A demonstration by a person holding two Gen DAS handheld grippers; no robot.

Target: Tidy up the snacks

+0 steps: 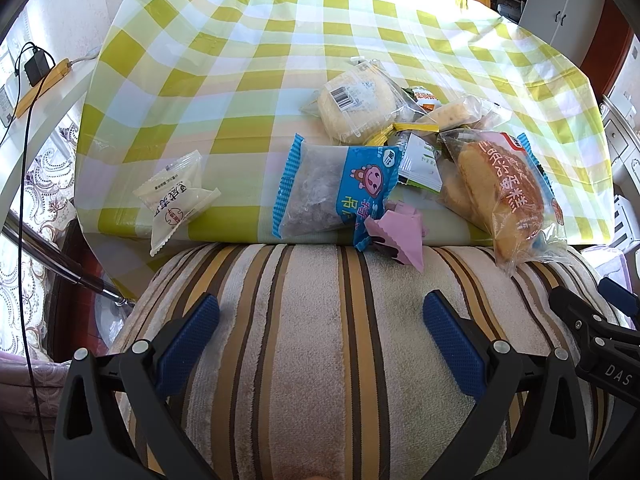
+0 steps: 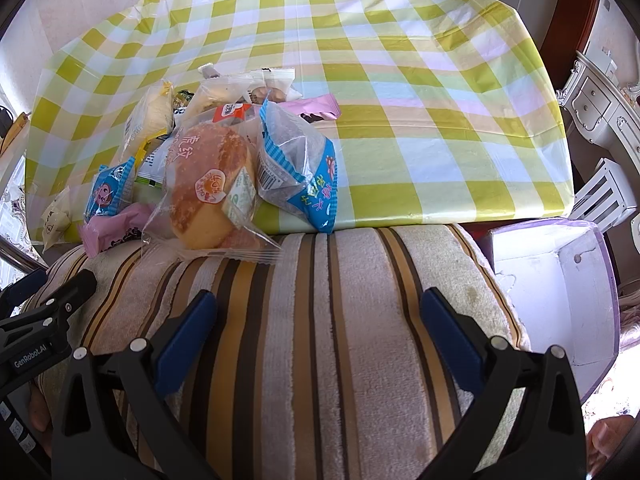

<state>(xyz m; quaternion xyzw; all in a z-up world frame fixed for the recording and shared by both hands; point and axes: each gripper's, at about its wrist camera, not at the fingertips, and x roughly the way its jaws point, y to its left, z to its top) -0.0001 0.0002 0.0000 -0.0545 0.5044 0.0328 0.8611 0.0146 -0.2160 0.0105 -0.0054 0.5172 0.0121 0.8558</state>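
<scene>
A pile of wrapped snacks lies on a green-checked tablecloth. In the left wrist view I see a blue-edged packet, a clear bag with a golden cake, a round pale cake in a bag, a pink wrapper and a lone white packet to the left. In the right wrist view the cake bag, a blue packet and a pink packet show. My left gripper and right gripper are both open and empty, held over a striped cushion, short of the snacks.
A striped towel-covered cushion lies between me and the table. A white box with a purple rim stands at the right. A metal pole and a cable are at the left. White furniture stands to the right.
</scene>
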